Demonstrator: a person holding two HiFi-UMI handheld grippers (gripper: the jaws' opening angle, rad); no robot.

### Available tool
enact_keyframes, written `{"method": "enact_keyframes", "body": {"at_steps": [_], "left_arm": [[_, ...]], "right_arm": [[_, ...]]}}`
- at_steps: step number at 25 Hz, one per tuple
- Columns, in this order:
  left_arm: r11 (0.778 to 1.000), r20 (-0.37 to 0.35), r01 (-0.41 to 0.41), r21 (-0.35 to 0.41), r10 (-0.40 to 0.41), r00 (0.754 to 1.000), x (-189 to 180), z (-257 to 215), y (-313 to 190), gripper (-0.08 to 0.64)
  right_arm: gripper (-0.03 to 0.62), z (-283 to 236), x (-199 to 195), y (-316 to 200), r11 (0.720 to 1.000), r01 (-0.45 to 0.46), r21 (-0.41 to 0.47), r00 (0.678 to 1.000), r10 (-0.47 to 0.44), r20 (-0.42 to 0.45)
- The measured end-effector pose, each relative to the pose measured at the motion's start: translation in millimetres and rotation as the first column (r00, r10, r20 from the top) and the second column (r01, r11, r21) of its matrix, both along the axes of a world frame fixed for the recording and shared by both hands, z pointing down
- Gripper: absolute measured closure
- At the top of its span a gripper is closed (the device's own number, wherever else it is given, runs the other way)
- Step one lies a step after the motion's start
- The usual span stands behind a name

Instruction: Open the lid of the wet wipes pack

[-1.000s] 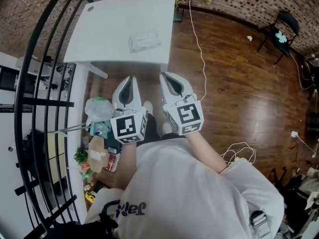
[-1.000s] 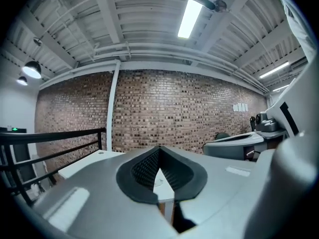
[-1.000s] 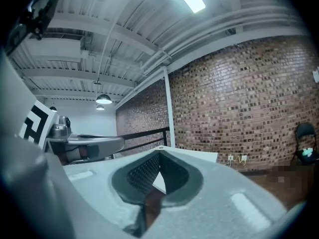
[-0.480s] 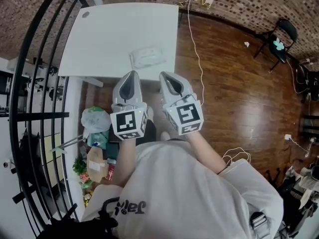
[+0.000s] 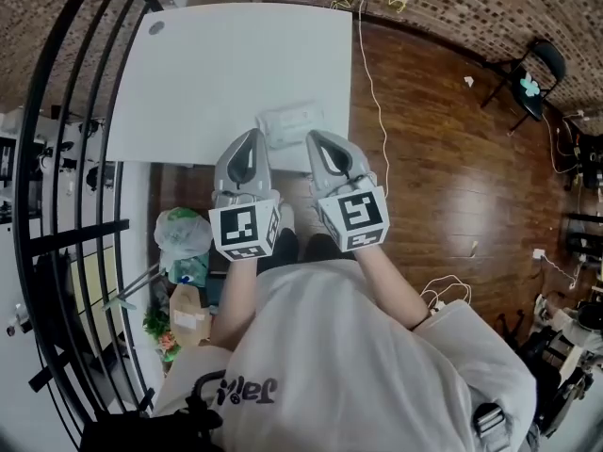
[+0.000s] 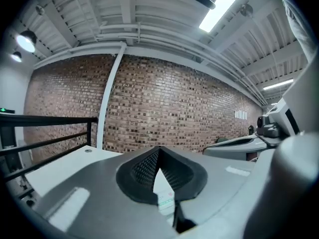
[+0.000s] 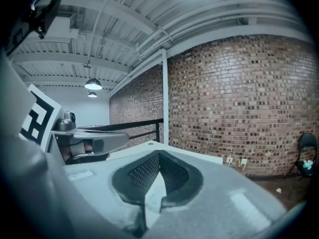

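Closed and empty, the left tool [image 5: 252, 136] and right tool [image 5: 317, 138] might shove the flat white wipes pack [image 5: 292, 120] off the near edge of the white bench [image 5: 226, 55].

The table [image 5: 236, 64] is plain white. The wet wipes pack [image 5: 294, 121] is whitish with small green print. The left gripper [image 5: 252, 136] and right gripper [image 5: 317, 138] are grey, with black mesh-patterned pads [image 6: 143, 169] and black-and-white square markers. The brick wall [image 6: 174, 118] is reddish brown, the wooden floor [image 5: 443, 158] glossy red-brown, and the railing [image 5: 57, 158] black.
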State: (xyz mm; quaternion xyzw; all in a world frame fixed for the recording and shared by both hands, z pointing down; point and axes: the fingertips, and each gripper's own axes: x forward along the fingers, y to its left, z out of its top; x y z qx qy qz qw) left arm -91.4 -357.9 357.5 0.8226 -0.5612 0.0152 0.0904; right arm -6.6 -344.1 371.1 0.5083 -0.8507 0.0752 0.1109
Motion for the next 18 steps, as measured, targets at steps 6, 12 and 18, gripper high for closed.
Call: {"method": "enact_keyframes", "body": {"at_steps": [6,12,18], "left_arm": [[0.999,0.001,0.018,-0.046,-0.018,1.0,-9.8,20.2,-28.6,0.545],[0.995,0.047,0.027,-0.101,-0.022,0.999,-3.3,40.3,-47.3,0.545],[0.986,0.086,0.069,-0.15,-0.056,0.995,-3.1,58.4,-67.2,0.545]], "right_arm": [[0.601,20.6,-1.2,-16.1,0.999,0.004,-0.053,1.0,-0.005,-0.014],[0.601,35.6,3.0,-43.4,0.996,0.029,-0.08,0.999,-0.027,0.023],[0.601,45.0,2.3,-70.7,0.991,0.096,-0.096,0.994,-0.092,0.052]]}}
